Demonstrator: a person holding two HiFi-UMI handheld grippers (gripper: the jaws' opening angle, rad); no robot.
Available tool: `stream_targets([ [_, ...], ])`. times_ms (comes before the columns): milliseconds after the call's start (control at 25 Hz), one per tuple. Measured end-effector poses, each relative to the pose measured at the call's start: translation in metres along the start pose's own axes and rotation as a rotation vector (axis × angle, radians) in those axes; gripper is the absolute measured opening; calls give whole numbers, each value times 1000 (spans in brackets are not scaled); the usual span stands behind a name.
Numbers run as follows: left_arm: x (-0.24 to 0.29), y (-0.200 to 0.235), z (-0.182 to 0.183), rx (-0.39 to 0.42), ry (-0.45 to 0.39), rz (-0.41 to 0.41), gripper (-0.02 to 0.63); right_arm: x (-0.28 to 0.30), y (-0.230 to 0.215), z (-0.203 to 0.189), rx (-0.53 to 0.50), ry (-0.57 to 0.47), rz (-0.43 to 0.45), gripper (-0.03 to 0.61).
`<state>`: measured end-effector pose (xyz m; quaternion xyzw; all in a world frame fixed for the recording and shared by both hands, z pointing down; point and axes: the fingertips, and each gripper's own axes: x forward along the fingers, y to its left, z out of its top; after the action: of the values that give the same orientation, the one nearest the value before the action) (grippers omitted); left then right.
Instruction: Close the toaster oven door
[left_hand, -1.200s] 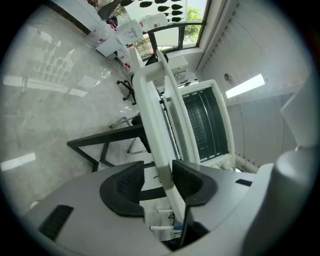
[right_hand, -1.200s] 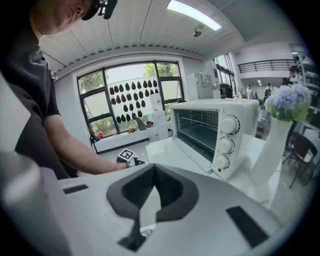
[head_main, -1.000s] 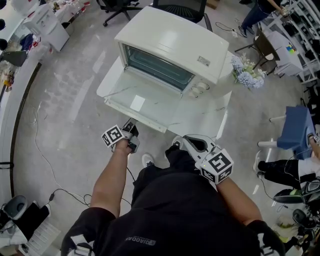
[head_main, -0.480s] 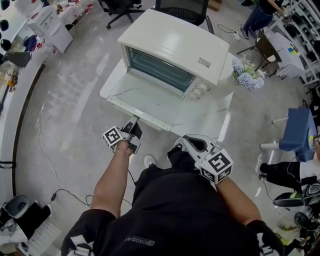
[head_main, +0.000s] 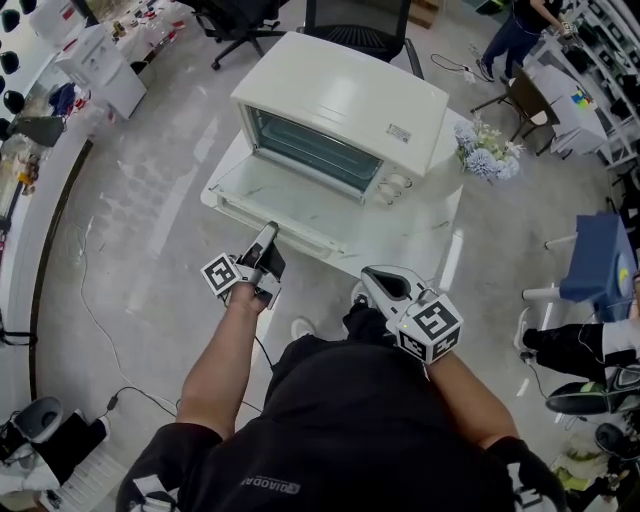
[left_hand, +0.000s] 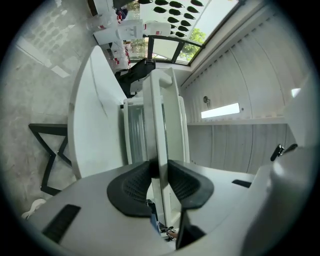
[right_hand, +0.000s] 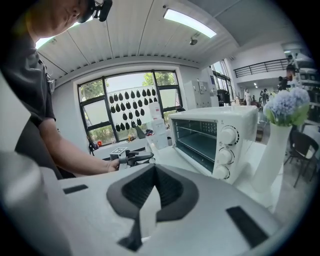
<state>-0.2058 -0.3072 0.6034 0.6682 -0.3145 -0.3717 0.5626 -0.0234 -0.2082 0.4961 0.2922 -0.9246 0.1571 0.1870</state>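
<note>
White toaster oven (head_main: 340, 95), one door (head_main: 285, 205), three knobs (right_hand: 225, 156)

Cream enamel, clear glass, polished stone

The toaster oven (head_main: 340, 95) has a smooth cream shell that looks like painted metal with a soft sheen. Its door (head_main: 268, 192) is a clear glass pane in a cream frame – reflective. The counter (head_main: 425, 235) is glossy white with faint grey veining, like marble, and the floor (head_main: 130, 200) is polished grey and mirrors light. The right gripper (right_hand: 155, 169) has a matt white plastic body and black ribbed, rubbery-looking pads (right_hand: 172, 191). The knobs (right_hand: 227, 136) are smooth cream plastic, and the person's shirt (head_main: 370, 420) is matt black cloth.
</note>
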Motion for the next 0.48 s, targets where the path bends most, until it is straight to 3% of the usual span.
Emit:
stream_targets([
  [240,23,-33,4,38,25,-39,109,0,-8,21,-16,-37,8,2],
  [480,54,-59,13,35,-5,-68,107,0,-23,36,-29,-66,11,2],
])
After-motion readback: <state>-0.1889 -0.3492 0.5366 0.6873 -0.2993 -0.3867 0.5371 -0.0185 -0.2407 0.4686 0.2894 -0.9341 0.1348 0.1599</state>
